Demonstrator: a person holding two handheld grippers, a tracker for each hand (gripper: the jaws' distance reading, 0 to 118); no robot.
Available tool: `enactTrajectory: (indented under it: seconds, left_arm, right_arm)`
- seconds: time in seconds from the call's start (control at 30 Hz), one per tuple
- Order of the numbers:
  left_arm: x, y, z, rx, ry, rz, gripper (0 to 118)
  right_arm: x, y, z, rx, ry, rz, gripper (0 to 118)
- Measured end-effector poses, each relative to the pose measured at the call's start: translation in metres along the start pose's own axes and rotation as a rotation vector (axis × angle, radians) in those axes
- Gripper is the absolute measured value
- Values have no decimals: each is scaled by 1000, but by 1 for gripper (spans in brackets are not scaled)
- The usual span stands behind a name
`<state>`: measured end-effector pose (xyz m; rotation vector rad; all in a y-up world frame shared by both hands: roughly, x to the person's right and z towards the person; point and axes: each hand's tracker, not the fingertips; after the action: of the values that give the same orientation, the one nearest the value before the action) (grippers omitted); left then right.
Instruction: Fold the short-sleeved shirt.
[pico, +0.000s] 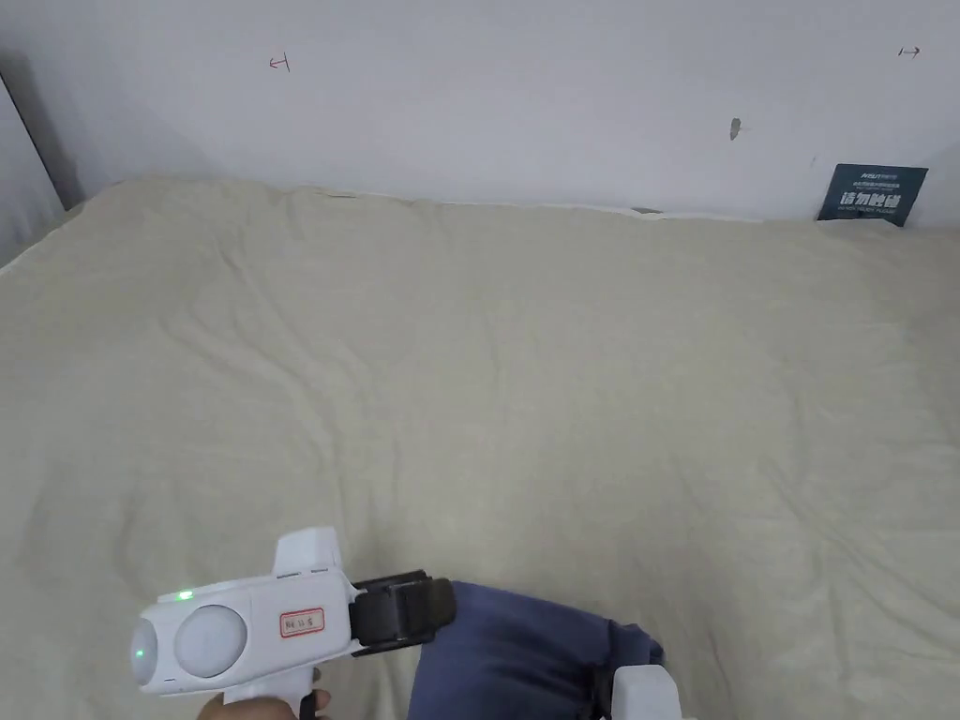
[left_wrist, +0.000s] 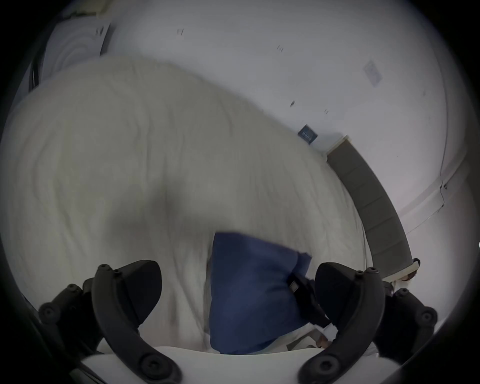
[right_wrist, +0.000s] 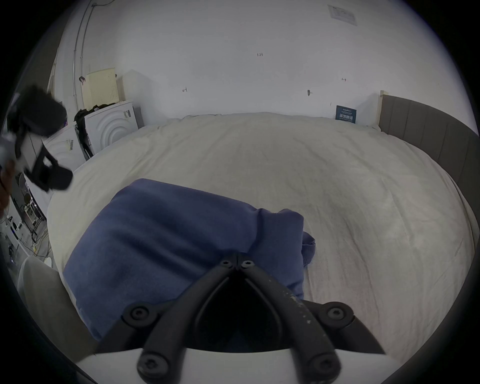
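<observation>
A dark blue short-sleeved shirt lies bunched in a thick fold on the beige bed sheet near the front edge. In the right gripper view the shirt spreads under my right gripper, whose jaws meet on a pinch of its cloth. My right gripper peeks in at the bottom edge of the head view. My left gripper hovers just left of the shirt. Its jaws stand wide apart in the left gripper view, with nothing between them, and the shirt lies beyond.
A white wall backs the bed, with a small dark blue card leaning on it at the far right. A grey headboard runs along the right side. White appliances stand off the bed's far left corner.
</observation>
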<state>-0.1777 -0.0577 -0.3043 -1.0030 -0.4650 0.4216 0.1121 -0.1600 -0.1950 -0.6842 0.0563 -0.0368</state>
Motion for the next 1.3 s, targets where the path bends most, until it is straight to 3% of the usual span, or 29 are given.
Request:
enactTrajectory:
  seconds: [0.17, 0.3, 0.43, 0.5, 0.53, 0.57, 0.63, 0.8, 0.93, 1.3]
  left_arm:
    - [-18, -2, -40, -141, -23, 19, 115]
    - [-25, -5, -61, -218, -68, 49, 95]
    - [-23, -13, -72, -261, -97, 36, 51]
    - [-21, -16, -71, -251, -93, 18, 41]
    - [-22, -15, -71, -253, -99, 17, 25]
    - [-23, -15, -69, -254, -109, 18, 20]
    - [-22, -17, -65, -242, -133, 53, 18]
    - [-8, -16, -52, -194, -94, -17, 16]
    - [-15, 4, -25, -161, -89, -78, 16]
    - [-151, 97, 80, -44, 291, -162, 16]
  right_arm:
    - [2, 0, 2, 2, 8, -26, 2]
    - [2, 1, 2, 1, 10, -20, 2]
    - [3, 1, 2, -1, 17, -20, 2]
    - [4, 1, 2, -2, 19, -18, 2]
    - [4, 1, 2, -3, 20, -17, 2]
    - [4, 1, 2, -4, 22, -16, 2]
    - [5, 1, 3, -4, 25, -11, 2]
    - [6, 19, 11, -23, 36, 32, 2]
    - [7, 46, 37, 79, 42, 34, 2]
    - [4, 123, 78, 274, 10, 77, 2]
